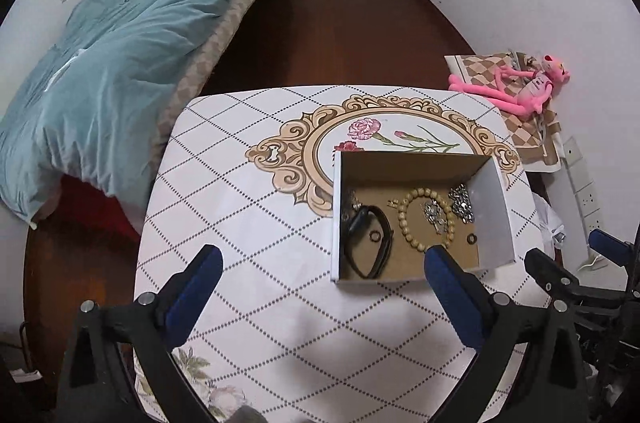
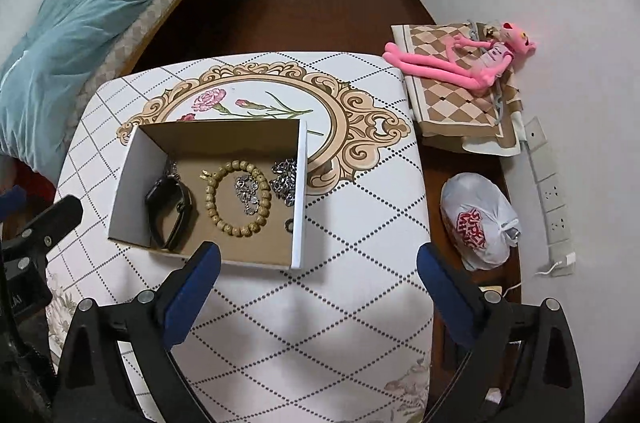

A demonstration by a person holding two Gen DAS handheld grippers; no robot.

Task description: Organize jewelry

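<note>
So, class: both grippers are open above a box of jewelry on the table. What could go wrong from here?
1. The silver chain lies inside the beaded bracelet; lifting one might snag the other.
2. The small dark ring sits against the box wall, awkward for wide fingers.
3. A knock might slide the light box.

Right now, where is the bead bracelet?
In both views the bead bracelet lies inside the cardboard box, between the black watch and the silver chain.

Table under a diamond-patterned cloth, apparently bearing only an open cardboard box.
</note>
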